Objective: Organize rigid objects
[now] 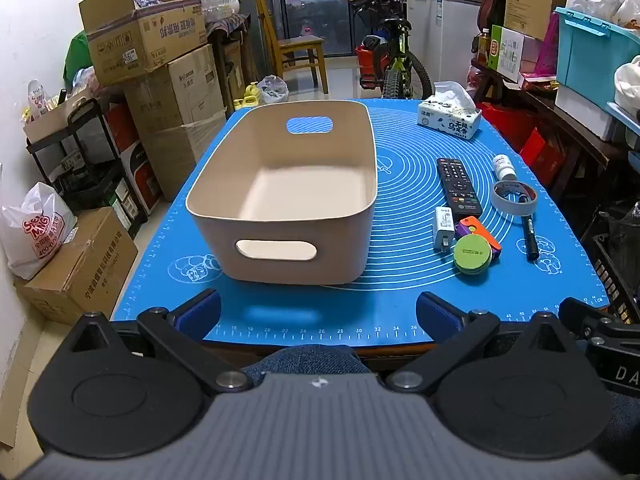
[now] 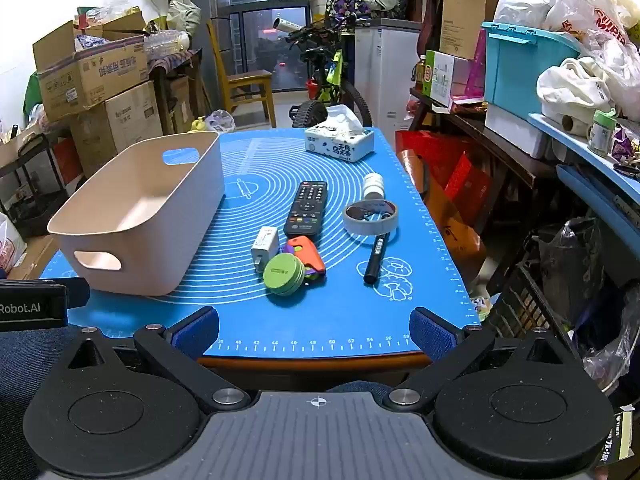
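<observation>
On the blue mat covering the worktop, the loose items sit in a cluster to the right of the beige bin, which is empty as far as either view shows. Both pairs of tongs hang back at the near edge, tilted downward, nothing between their pads: left tongs spread wide and facing the bin's near handle; right tongs equally wide and facing the cluster. Cluster contents, near to far: green round disc touching an orange-and-purple piece; white charger plug just beside them on the bin side; black remote behind, long axis running away from the tongs, tilted slightly; grey tape ring to the right with a black marker passing under or through it, long axis also near-to-far; small white bottle on its side beyond the ring. Tissue box at the far end, well apart. Judgement: the right hand is the nearer one for every loose item; the disc lies closest, straight ahead and a little left of the right tongs' centre line. The remote and marker lie lengthwise to the approach, so the jaws already cross their narrow width. The bin lies left of the cluster, so the carry would go leftward.
</observation>
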`<state>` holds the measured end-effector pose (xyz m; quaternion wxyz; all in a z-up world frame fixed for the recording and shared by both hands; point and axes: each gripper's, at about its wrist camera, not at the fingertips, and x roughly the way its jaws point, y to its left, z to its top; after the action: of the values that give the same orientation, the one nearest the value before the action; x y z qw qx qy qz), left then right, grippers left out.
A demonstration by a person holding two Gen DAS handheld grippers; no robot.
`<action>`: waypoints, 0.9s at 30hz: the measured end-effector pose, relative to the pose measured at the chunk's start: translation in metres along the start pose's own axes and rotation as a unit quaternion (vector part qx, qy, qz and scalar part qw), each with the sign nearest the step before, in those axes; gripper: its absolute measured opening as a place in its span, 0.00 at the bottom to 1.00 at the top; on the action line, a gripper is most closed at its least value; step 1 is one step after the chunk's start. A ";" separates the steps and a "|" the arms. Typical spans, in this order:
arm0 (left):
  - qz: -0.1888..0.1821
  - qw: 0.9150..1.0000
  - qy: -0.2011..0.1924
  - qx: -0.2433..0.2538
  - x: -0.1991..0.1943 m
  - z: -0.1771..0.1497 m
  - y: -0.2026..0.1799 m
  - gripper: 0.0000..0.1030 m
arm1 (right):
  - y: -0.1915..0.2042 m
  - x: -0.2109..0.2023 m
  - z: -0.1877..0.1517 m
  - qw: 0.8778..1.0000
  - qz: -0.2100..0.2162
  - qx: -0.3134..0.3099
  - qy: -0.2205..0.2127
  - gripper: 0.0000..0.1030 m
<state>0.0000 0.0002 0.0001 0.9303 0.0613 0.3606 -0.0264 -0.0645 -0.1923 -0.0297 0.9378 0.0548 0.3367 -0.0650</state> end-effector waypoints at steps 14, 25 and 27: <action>0.001 1.000 0.001 0.002 0.000 0.000 0.000 0.99 | 0.000 0.000 0.000 1.000 0.002 0.002 0.004 0.98; 0.001 1.000 0.001 0.003 0.000 0.000 0.000 0.99 | 0.000 0.000 0.000 1.000 0.002 0.002 0.004 0.98; 0.001 1.000 0.002 0.003 0.000 0.000 0.000 0.99 | 0.000 0.000 0.000 1.000 0.002 0.002 0.004 0.98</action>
<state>-0.0002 0.0002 0.0001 0.9296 0.0643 0.3621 -0.0260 -0.0644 -0.1921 -0.0295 0.9364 0.0576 0.3403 -0.0637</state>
